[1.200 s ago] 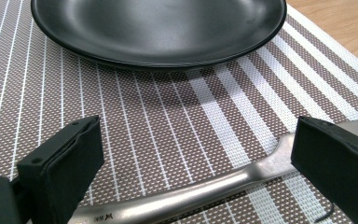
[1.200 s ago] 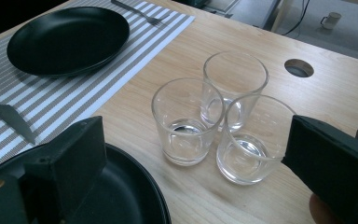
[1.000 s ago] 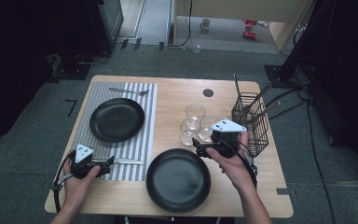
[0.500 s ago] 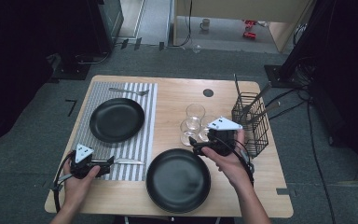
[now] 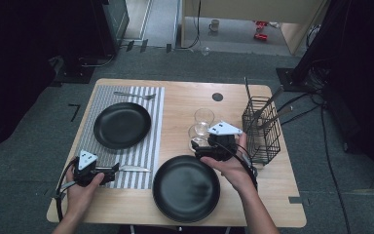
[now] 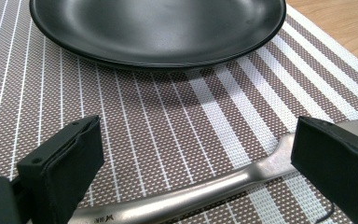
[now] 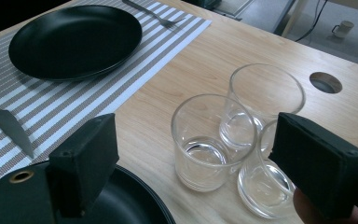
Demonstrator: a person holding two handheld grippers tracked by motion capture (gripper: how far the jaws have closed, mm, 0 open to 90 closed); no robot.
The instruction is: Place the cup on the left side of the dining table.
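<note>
On the left, my left hand-held gripper (image 5: 108, 174) rests low on the striped mat (image 5: 146, 146), jaws wide open around the knife (image 6: 205, 191), whose handle lies crosswise between them without being gripped. To the right, my right hand-held gripper (image 7: 191, 182) sits just short of three glasses (image 7: 200, 144); its jaws have just been closing a little but stand wide with nothing pinched. The nearest glass lies straight ahead between them, so the right hand is the nearer one.

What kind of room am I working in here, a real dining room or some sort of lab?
Probably a lab or studio mock-up of a dining spot: a lone wooden table on grey carpet, cables trailing across the floor, dark equipment around it.
</note>
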